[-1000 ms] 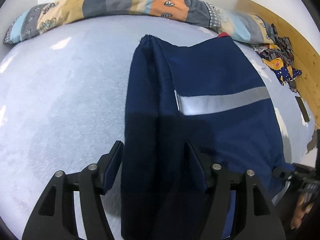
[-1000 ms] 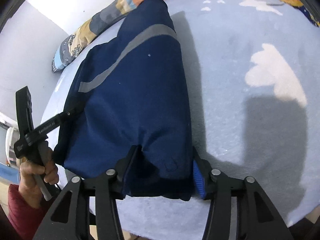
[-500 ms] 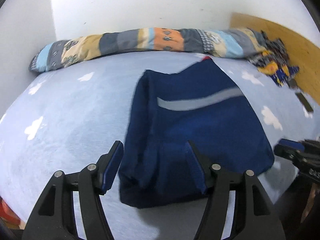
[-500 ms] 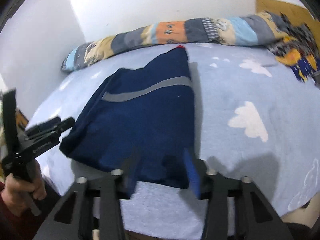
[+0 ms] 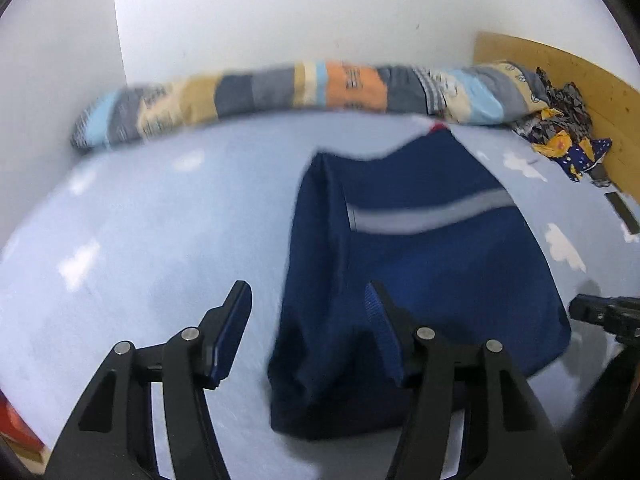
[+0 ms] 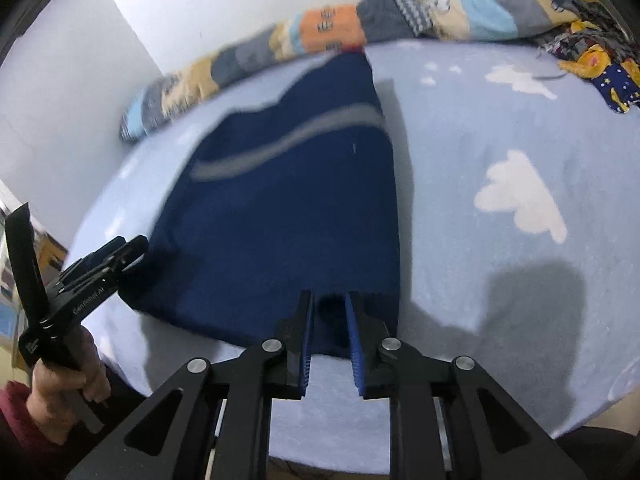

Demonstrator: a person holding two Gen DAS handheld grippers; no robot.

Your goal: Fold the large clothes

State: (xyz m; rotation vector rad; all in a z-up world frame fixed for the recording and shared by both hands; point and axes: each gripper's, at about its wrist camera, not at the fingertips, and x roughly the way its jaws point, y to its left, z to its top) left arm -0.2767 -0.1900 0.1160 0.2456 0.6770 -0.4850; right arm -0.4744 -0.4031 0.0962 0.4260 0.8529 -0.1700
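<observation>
A dark blue garment with a grey reflective stripe lies folded on the light blue bed. It also shows in the right wrist view. My left gripper is open and empty, held above the garment's near left edge. My right gripper has its jaws narrowed to a small gap at the garment's near right corner; no cloth shows clearly pinched between them. The left gripper also shows at the left in the right wrist view.
A patchwork rolled quilt lies along the far wall. A heap of patterned clothes sits at the far right by a wooden headboard. The sheet has white cloud prints. The bed's near edge is just below both grippers.
Both grippers let go of the garment and pulled back and up. The garment now lies flat on the bed. The right jaws have narrowed; the left jaws stay wide.
</observation>
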